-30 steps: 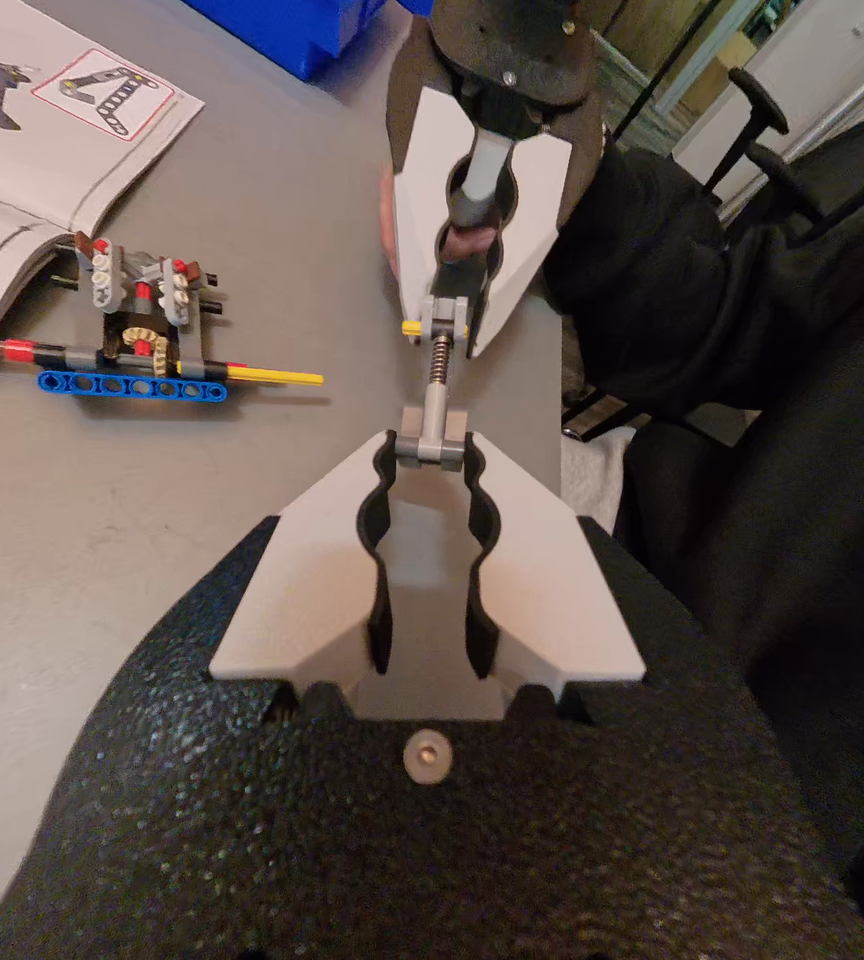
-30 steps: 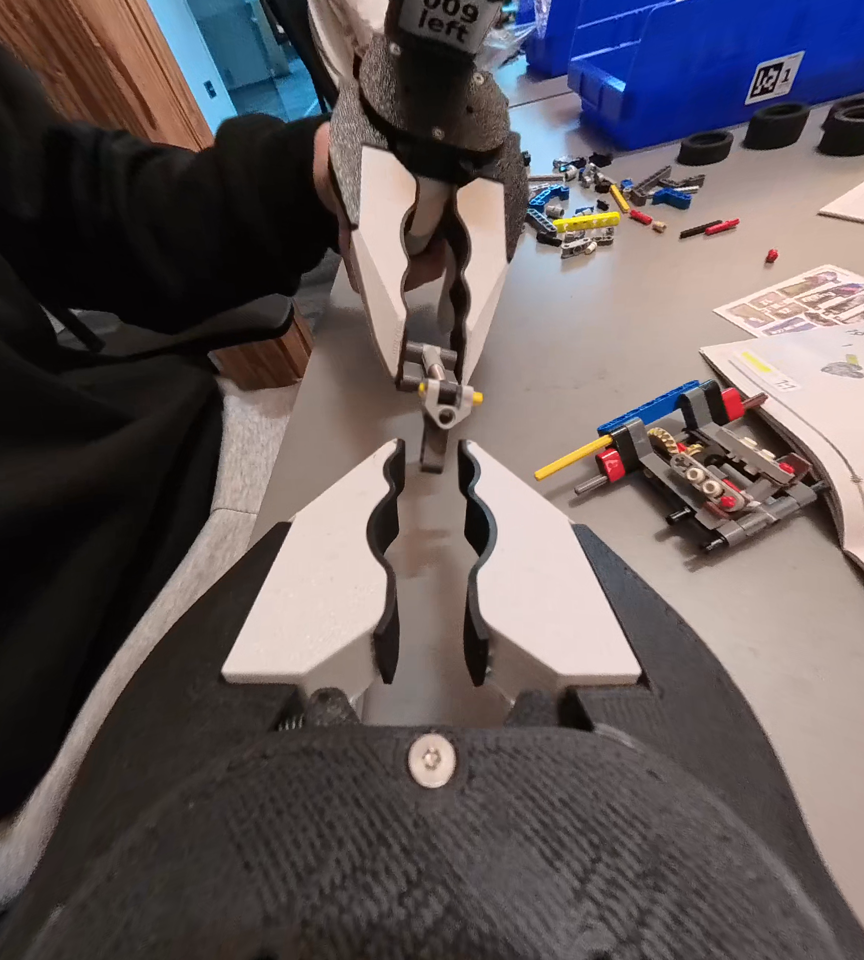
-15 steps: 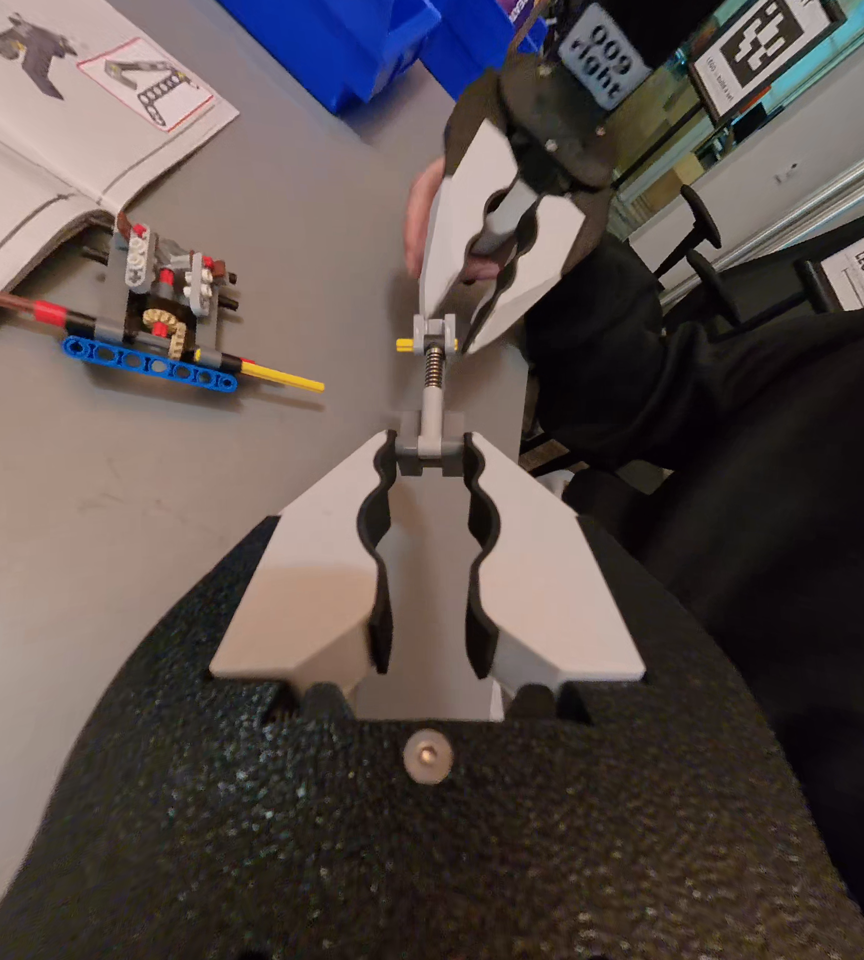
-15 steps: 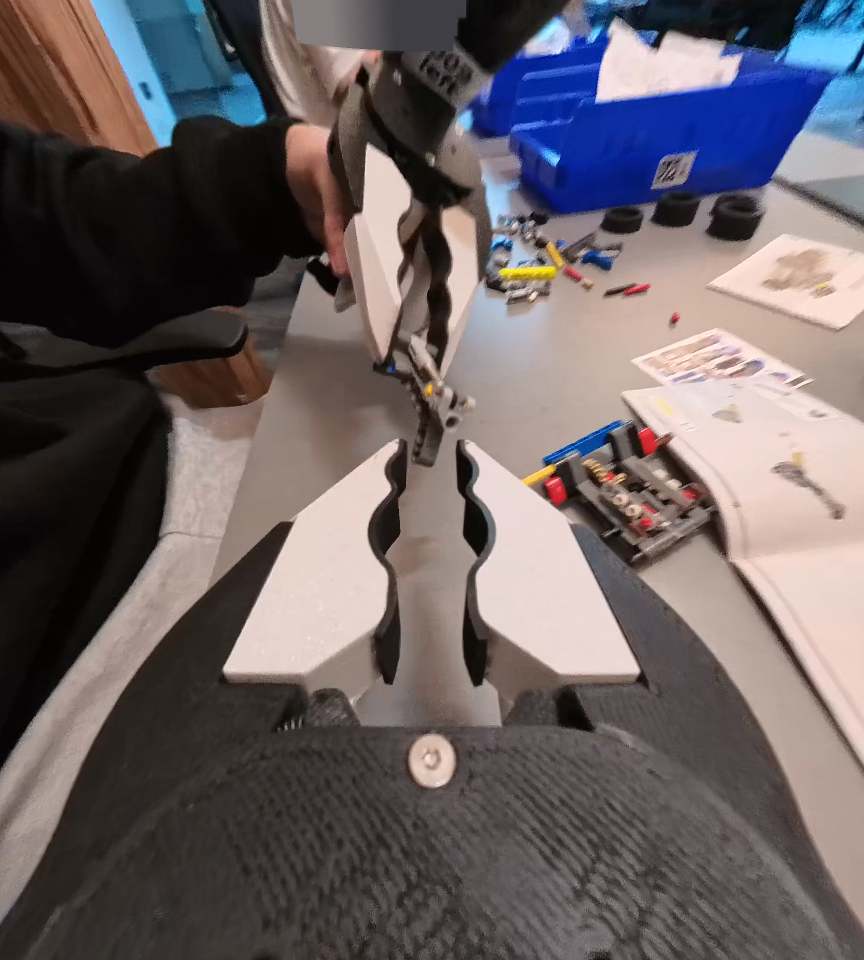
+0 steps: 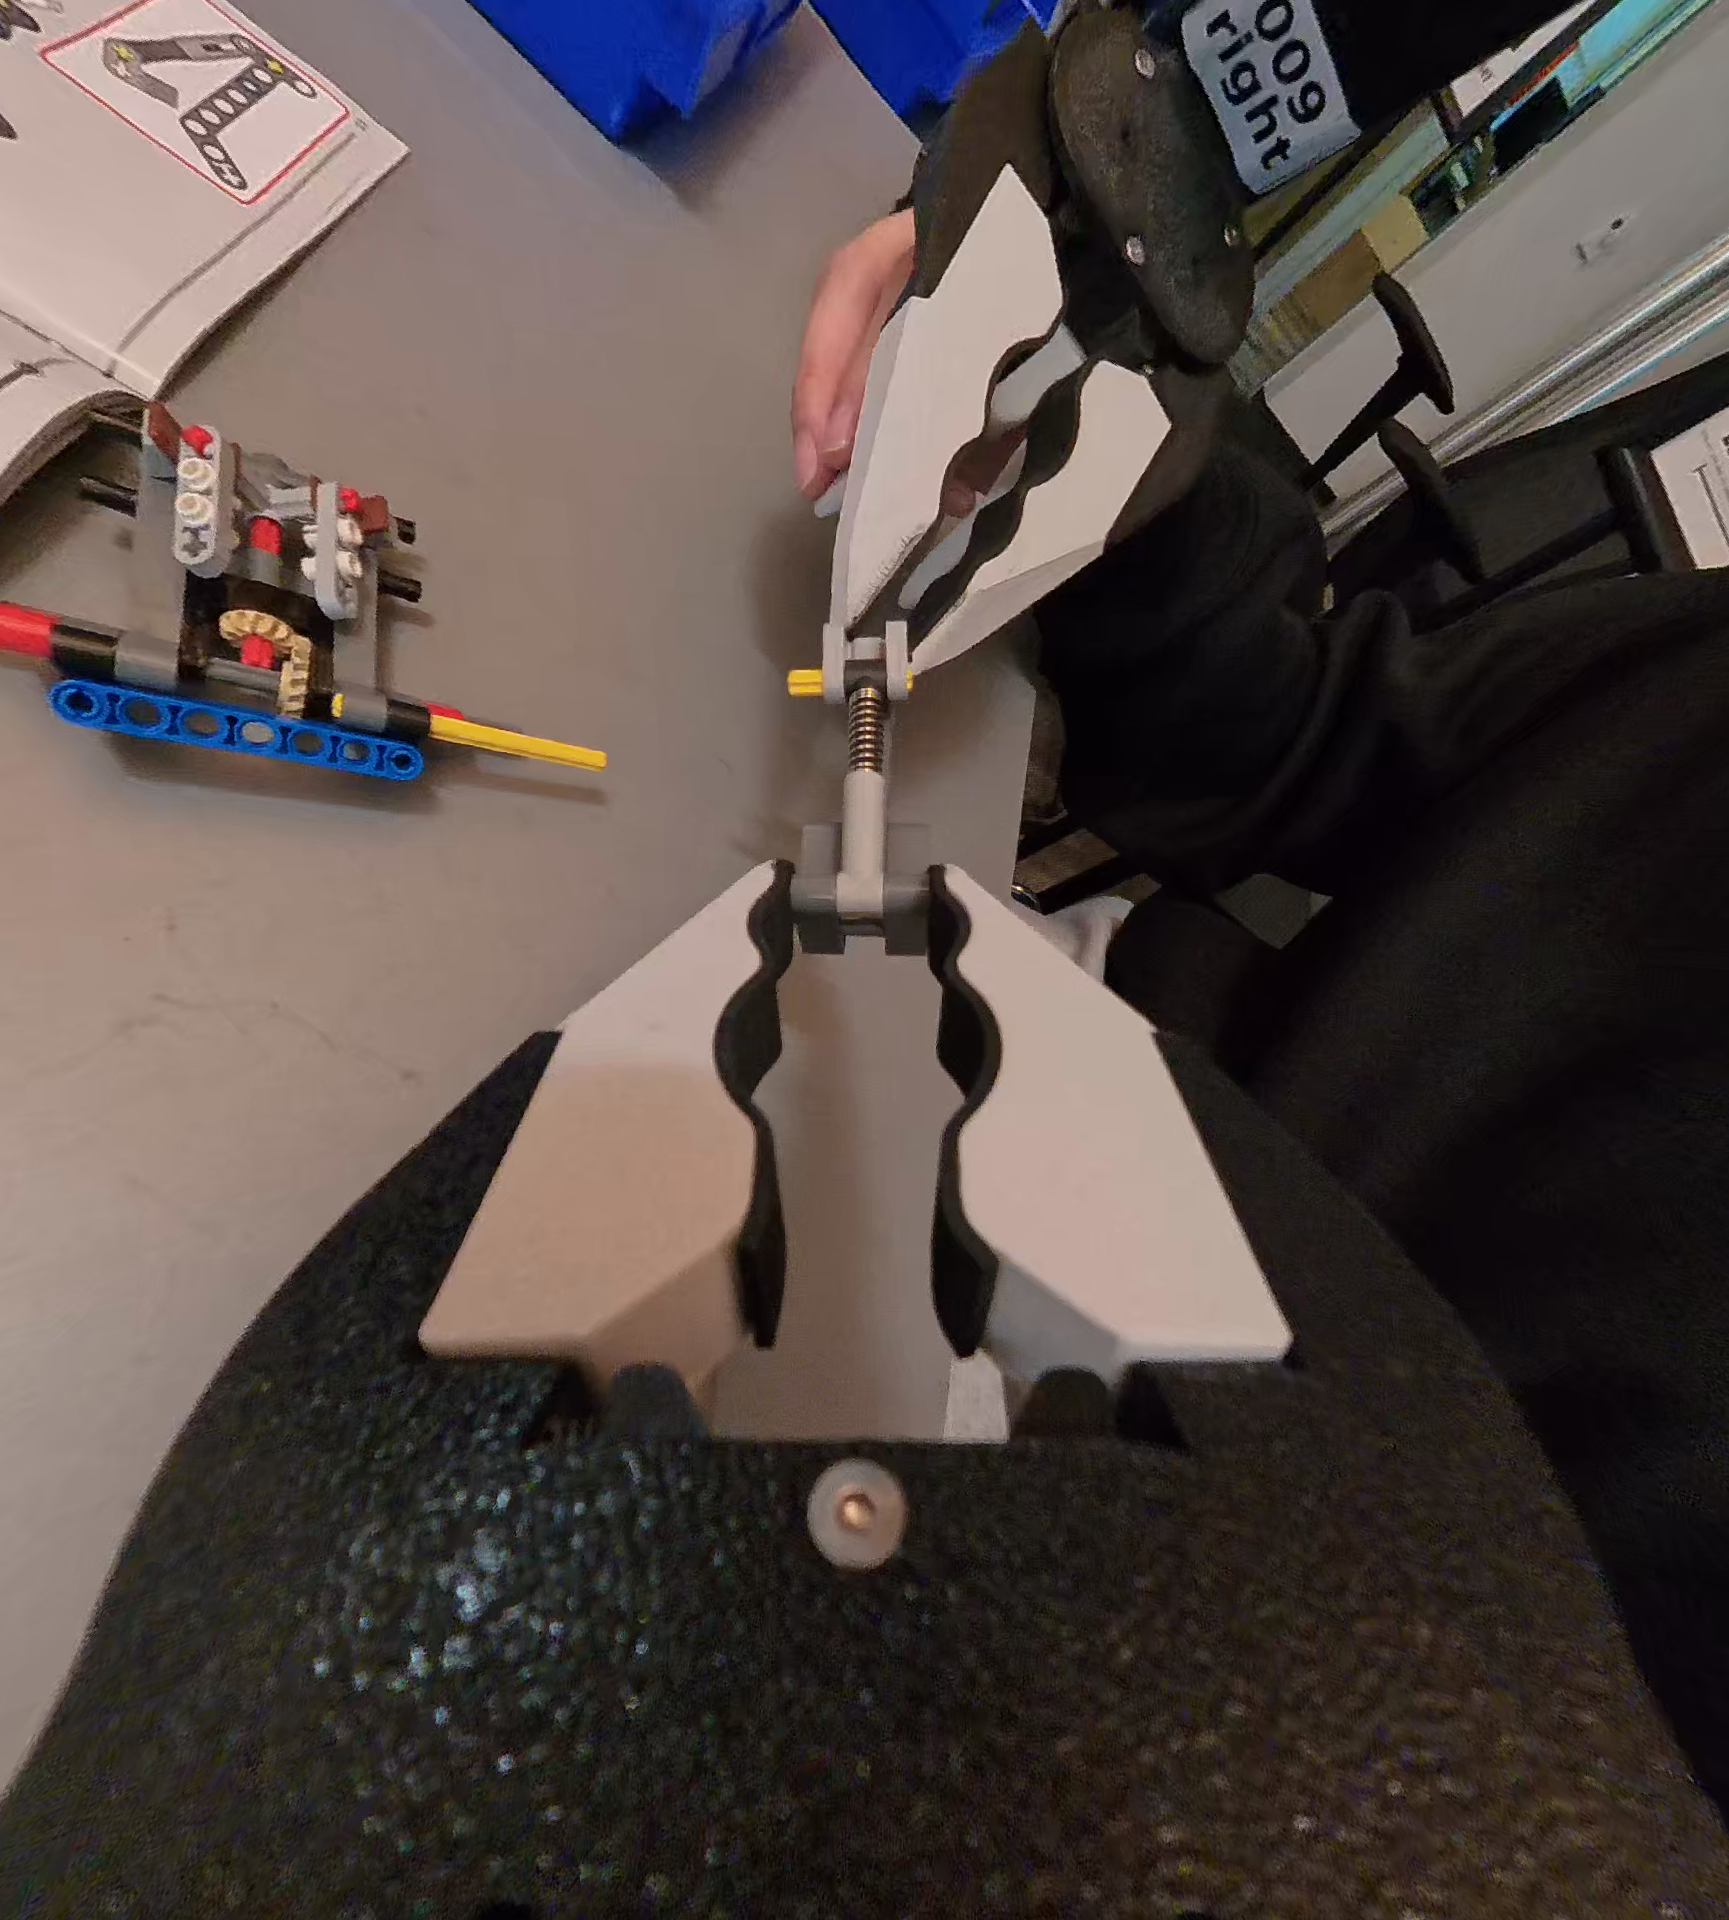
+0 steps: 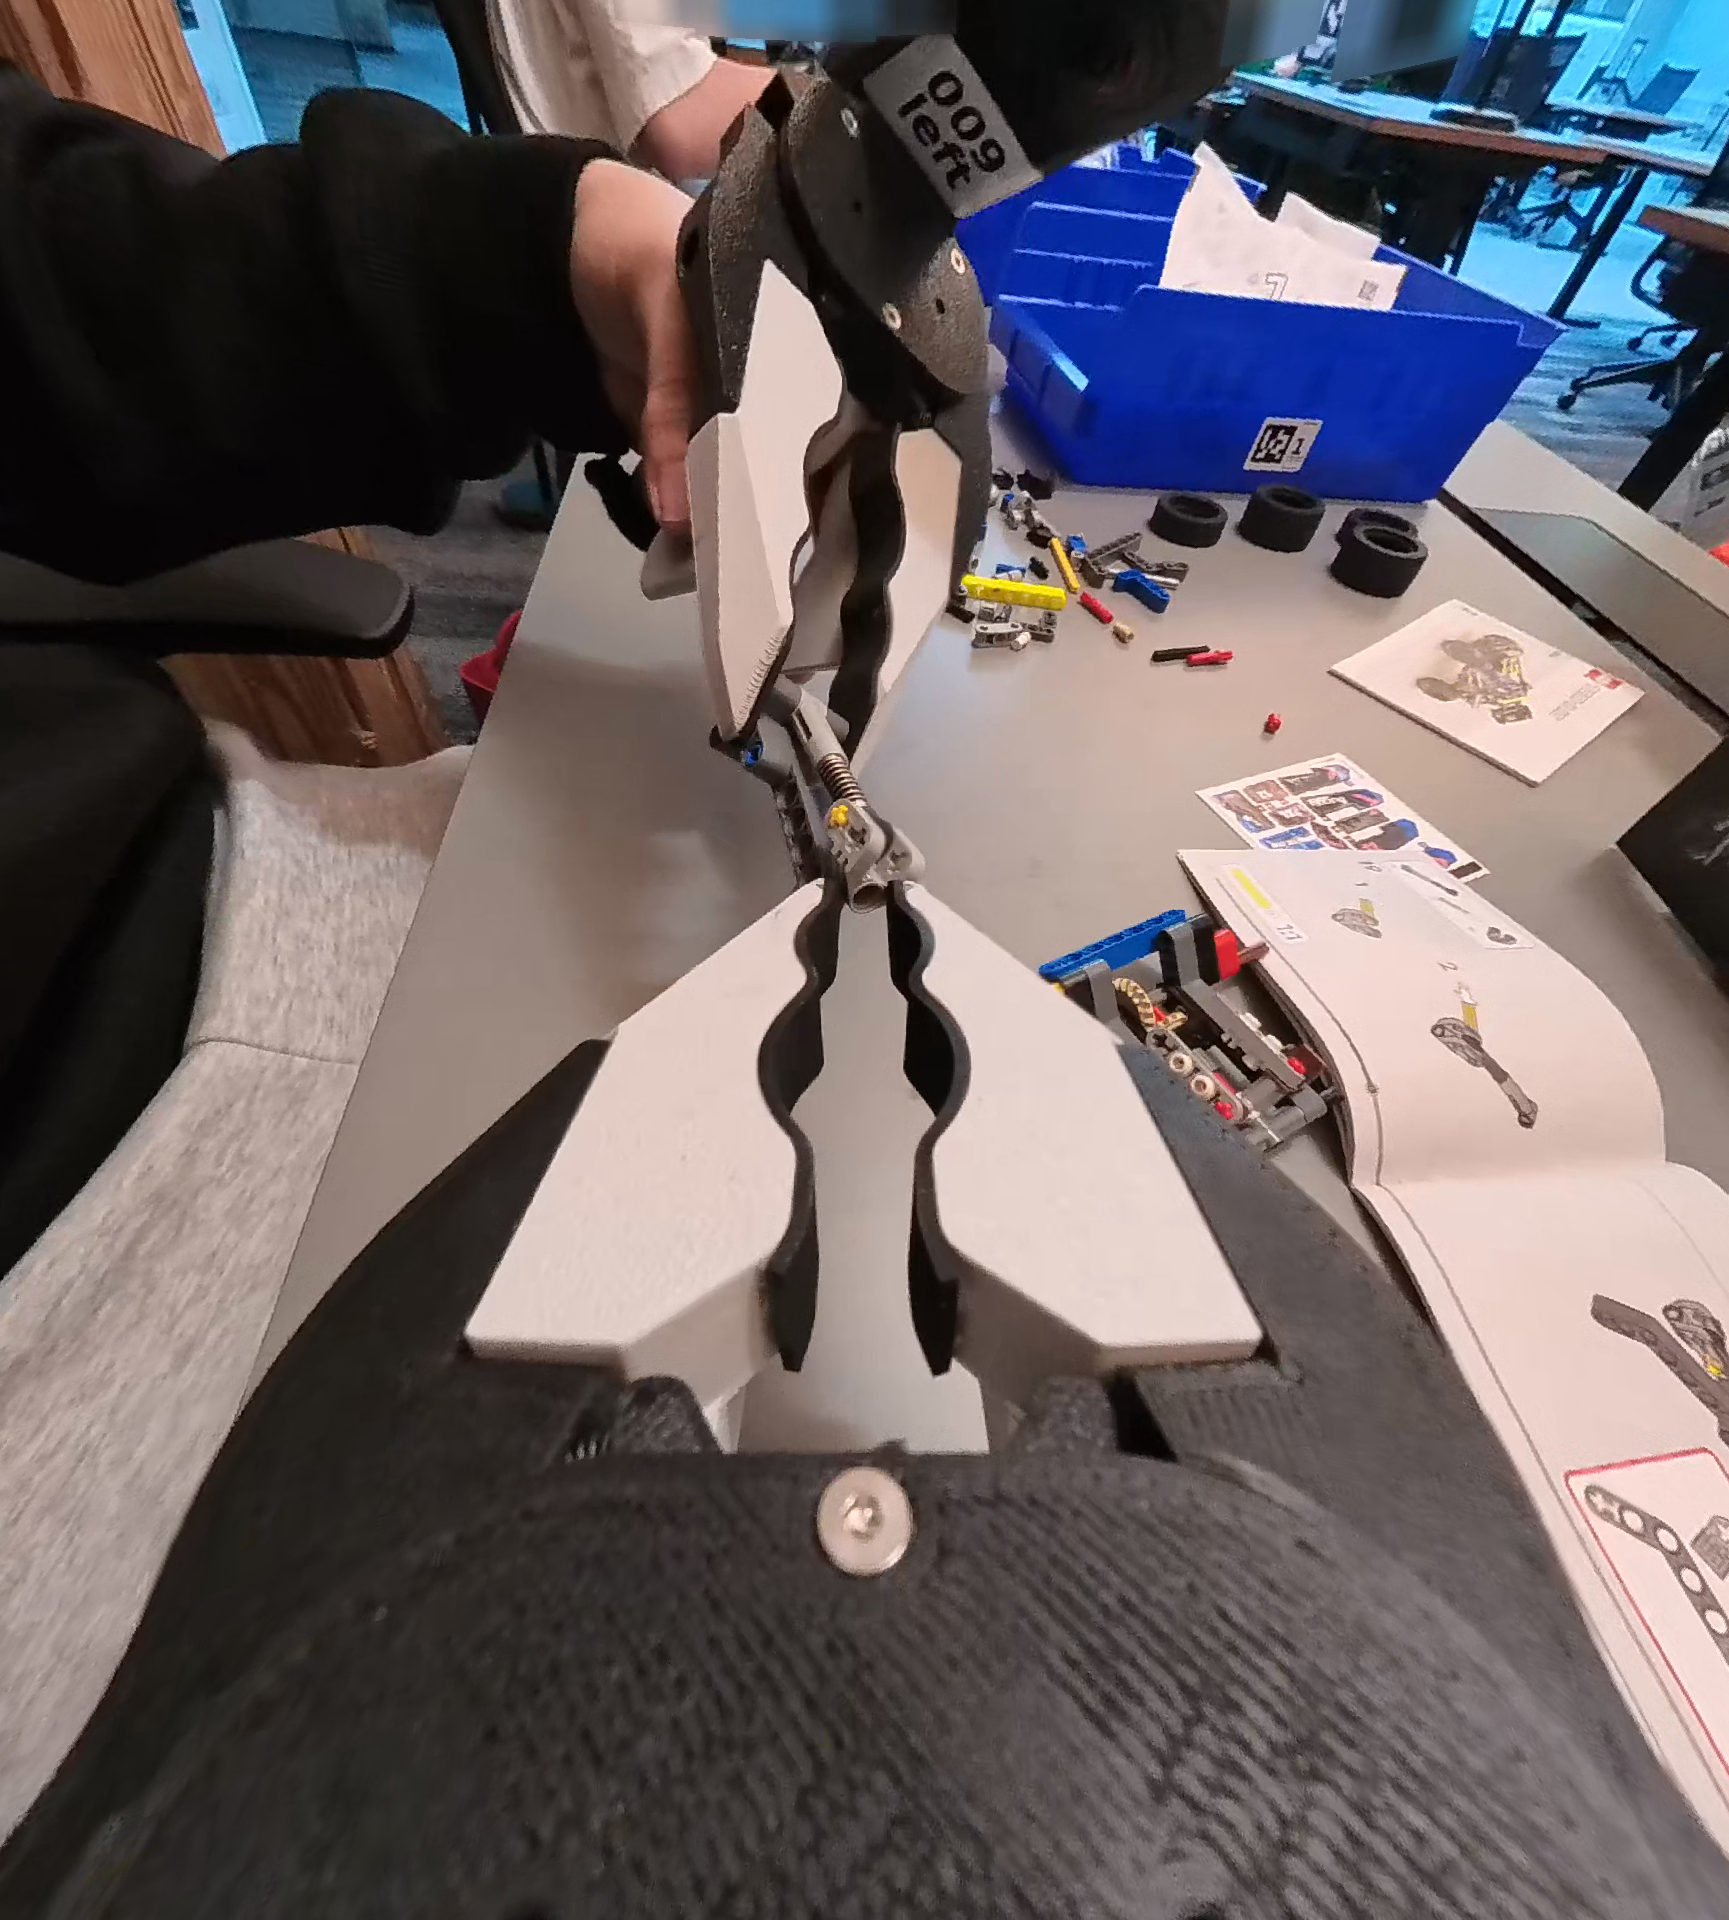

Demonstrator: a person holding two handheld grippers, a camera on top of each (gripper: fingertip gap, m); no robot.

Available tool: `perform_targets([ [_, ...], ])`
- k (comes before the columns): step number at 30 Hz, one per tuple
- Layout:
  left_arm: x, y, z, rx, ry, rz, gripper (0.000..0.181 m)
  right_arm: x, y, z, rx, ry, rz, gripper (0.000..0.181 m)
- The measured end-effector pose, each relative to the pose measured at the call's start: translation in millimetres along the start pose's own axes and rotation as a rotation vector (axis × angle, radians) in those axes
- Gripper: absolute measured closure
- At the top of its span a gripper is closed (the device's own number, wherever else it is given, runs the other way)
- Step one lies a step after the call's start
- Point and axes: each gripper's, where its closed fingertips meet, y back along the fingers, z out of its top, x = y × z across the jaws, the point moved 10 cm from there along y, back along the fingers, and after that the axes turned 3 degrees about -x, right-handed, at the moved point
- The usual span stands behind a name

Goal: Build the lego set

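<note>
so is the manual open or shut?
Open. The manual lies spread flat on the table, two printed pages curving up from the centre fold, beside the partly built model.

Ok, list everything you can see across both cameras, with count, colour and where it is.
shock absorber piece: one, grey with spring and yellow pin, held between both grippers
partial build: one, grey, blue, red, by the booklet
instruction booklet: one, white, open, table's right
sticker sheet: one, mid-table
leaflet: one, white, far right
loose pieces: many, mixed, before the bin
tyres: four, black, beside the bin
bin: blue, far table
table: grey
left gripper: closed on the piece
right gripper: closed on the piece
</note>
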Motion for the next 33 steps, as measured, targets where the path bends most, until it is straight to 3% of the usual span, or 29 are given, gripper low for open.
perform_targets([
  [8,1,4,2,-0.03,0.001,0.026,0.158,-2,-5,1,-0.024,-0.015,-0.047,0.174],
  [15,0,9,6,-0.062,-0.012,0.055,0.158,-4,2,-12,0.096,-0.142,0.046,0.154],
  [25,-6,6,12,-0.092,-0.084,0.057,0.158,-21,58,-23,0.152,-0.239,-0.083,0.149],
  [29,-4,4,16,-0.103,-0.084,0.07,0.158,-19,61,-22,0.089,-0.273,-0.019,0.141],
  [33,-4,3,19,-0.114,-0.084,0.092,0.158,-20,59,-23,0.108,-0.271,-0.026,0.146],
])
